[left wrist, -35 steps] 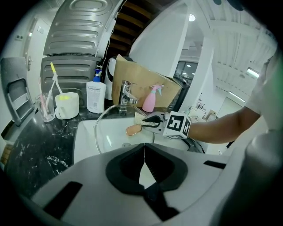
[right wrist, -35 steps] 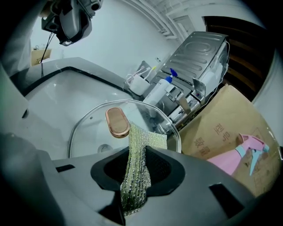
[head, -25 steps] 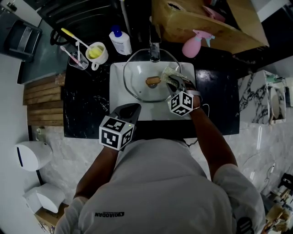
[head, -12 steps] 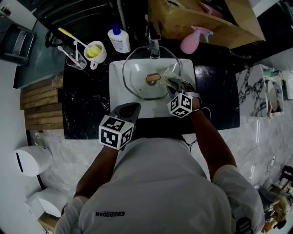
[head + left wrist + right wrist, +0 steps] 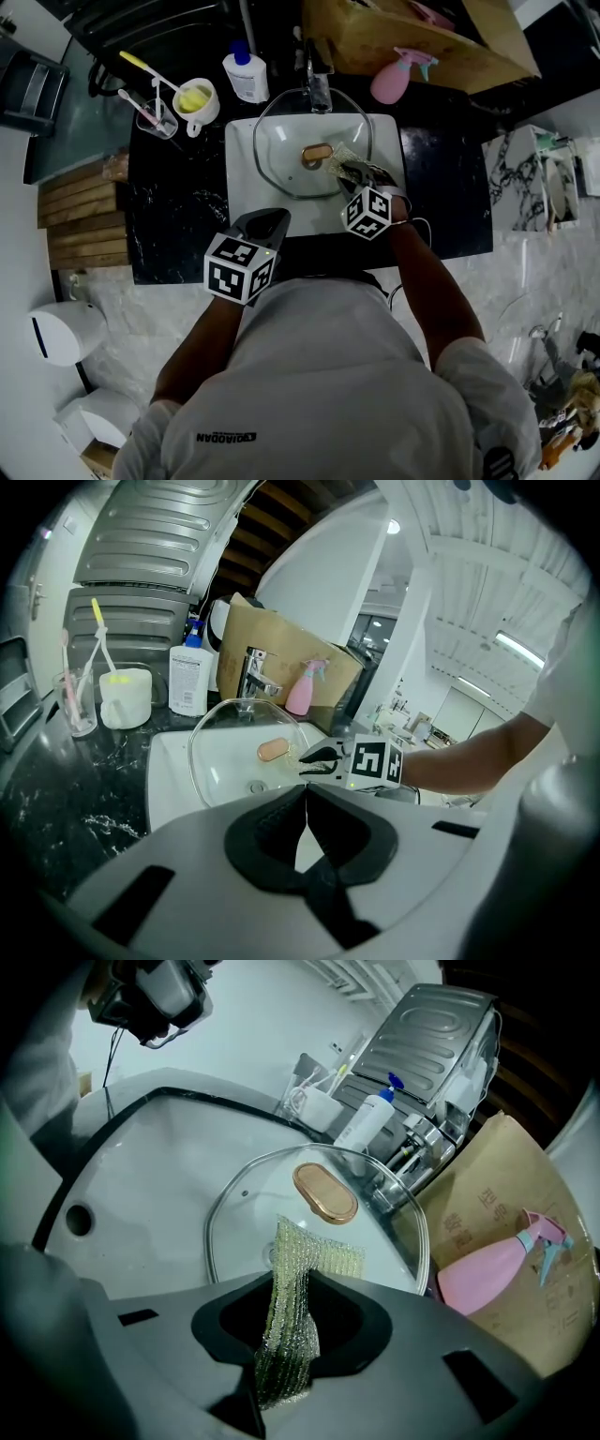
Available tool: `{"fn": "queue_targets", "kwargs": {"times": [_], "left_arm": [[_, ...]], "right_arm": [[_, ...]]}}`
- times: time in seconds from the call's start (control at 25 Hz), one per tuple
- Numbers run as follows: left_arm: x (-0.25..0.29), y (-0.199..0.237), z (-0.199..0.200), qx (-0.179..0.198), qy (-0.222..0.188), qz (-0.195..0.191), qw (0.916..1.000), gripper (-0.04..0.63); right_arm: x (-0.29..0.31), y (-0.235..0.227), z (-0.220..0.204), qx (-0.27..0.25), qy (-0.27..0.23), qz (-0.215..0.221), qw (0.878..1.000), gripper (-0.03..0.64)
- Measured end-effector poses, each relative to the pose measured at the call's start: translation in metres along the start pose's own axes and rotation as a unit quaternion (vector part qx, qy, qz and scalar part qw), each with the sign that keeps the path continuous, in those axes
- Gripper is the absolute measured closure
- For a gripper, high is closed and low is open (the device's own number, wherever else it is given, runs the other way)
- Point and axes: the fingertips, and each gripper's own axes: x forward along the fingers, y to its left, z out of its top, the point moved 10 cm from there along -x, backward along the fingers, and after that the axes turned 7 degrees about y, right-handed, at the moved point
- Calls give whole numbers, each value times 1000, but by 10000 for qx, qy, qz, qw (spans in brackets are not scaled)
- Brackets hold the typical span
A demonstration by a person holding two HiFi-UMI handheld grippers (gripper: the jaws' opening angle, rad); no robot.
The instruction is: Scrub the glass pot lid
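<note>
One glass pot lid [image 5: 286, 159] lies in the white sink [image 5: 246, 187], knob side up, its far rim by the faucet [image 5: 319, 89]. The oval knob [image 5: 317, 153] runs left to right. The right gripper [image 5: 349, 171] pinches a green mesh scrub cloth [image 5: 339, 156] that drapes onto the glass beside the knob. The left gripper [image 5: 267, 223], jaws pressed together on nothing, hovers at the sink's near edge. The black marble counter [image 5: 178, 206] holds one pink spray bottle [image 5: 394, 82], one white bottle [image 5: 246, 77] and one mug [image 5: 195, 98].
</note>
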Motion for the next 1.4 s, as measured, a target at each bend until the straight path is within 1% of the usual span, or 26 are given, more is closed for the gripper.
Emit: {"fn": "queue_targets", "kwargs": {"times": [0.32,0.64,0.88,1.04,1.16,1.4], "left_arm": [[-10,9,-7,-2,-13,-4,10000,580],[-15,14,-9,-17,-64,-10,10000,580],[-17,17,-13,-95,-91,34,9999,580],[-16,17,-14,-137,-132,69,9998,580],[-16,16,-13,-172,-161,119,9997,580],[-13,13,-10,-283,-239,248,9990,580]], "right_arm": [[2,7,10,44,93,192,9998,497],[3,17,24,-174,23,441,9989,496],[7,22,34,-685,64,594,9959,495],[8,22,32,-991,99,714,9925,495],[7,23,33,-1223,5,830,9890,495],[10,31,39,-1657,-222,1208,9785,495]]}}
